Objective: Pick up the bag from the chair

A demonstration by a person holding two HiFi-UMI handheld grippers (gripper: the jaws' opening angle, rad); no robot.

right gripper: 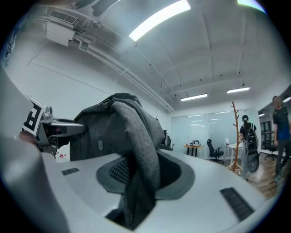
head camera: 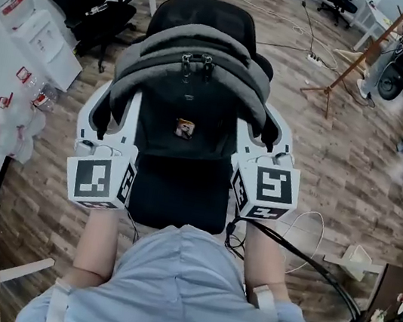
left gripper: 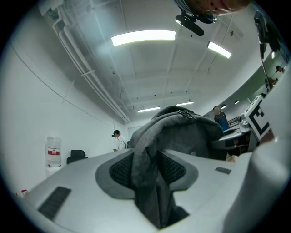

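Backpack (head camera: pixel 192 78), grey and black, is held over the seat of the black office chair (head camera: pixel 180 195). Left hand-held gripper (head camera: pixel 105 123) is clamped on its left strap (left gripper: pixel 146 152), and right hand-held gripper (head camera: pixel 264 145) is clamped on the right strap (right gripper: pixel 144 157).

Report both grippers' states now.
Left gripper: closed on the left bag strap.
Right gripper: closed on the right bag strap.
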